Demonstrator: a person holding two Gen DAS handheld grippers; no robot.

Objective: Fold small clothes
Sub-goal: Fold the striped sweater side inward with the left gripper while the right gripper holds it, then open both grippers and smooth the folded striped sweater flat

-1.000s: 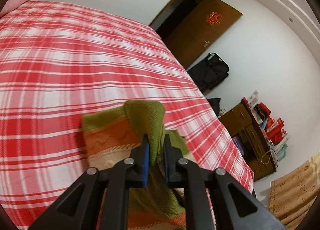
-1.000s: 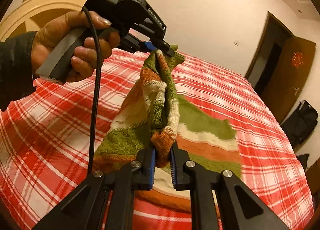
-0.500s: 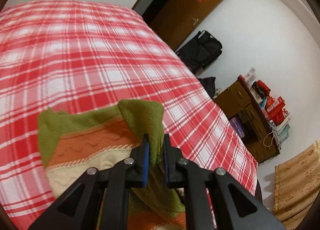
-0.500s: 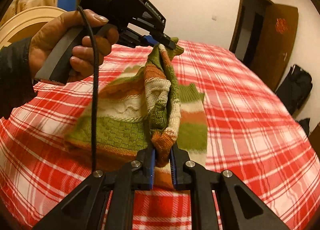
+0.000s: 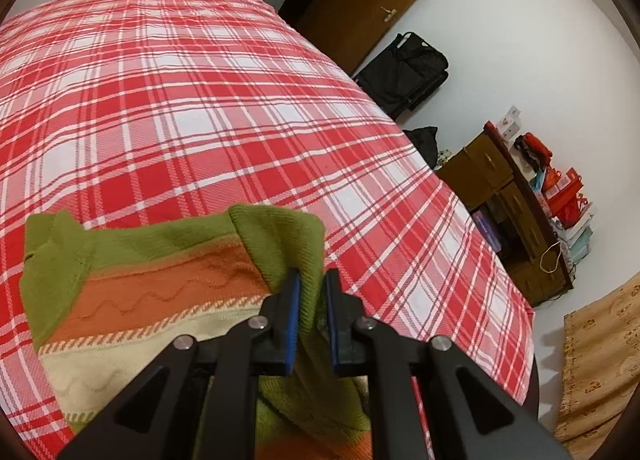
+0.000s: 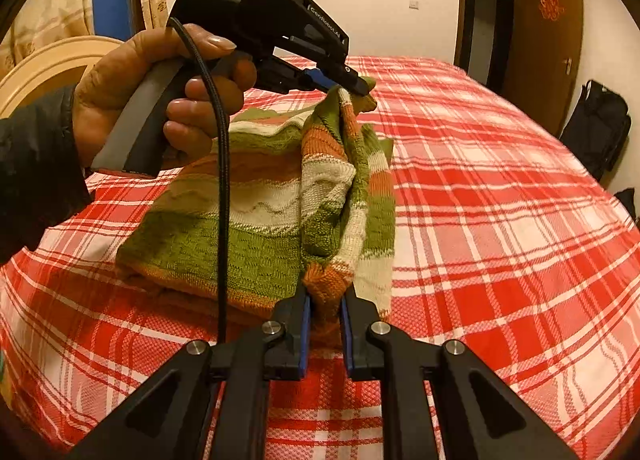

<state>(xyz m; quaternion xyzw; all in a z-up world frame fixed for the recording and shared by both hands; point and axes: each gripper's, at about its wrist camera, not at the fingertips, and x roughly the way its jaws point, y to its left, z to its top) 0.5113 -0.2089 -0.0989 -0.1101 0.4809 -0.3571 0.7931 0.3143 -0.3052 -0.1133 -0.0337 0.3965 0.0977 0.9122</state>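
Observation:
A small knitted sweater [image 6: 256, 228] in green, orange and cream stripes lies partly folded on the red plaid bed [image 6: 500, 220]. My right gripper [image 6: 325, 300] is shut on its orange hem edge near me. A raised fold runs from there up to my left gripper [image 6: 356, 85], held by a hand [image 6: 160, 100] above the far side and shut on a green edge. In the left wrist view, the left gripper [image 5: 310, 284] pinches that green ribbed edge of the sweater [image 5: 160, 284], whose body spreads flat to the left.
The bed [image 5: 200, 100] stretches wide beyond the sweater. A black bag [image 5: 404, 72] leans by a brown door [image 5: 372, 0]. A cluttered wooden cabinet [image 5: 516, 212] stands past the bed's right edge. A cream headboard [image 6: 52, 68] is at the left.
Both grippers carried the held sleeve edge sideways and lower across the sweater. The lifted fold has dropped closer to the body, and the garment now lies more bunched over itself.

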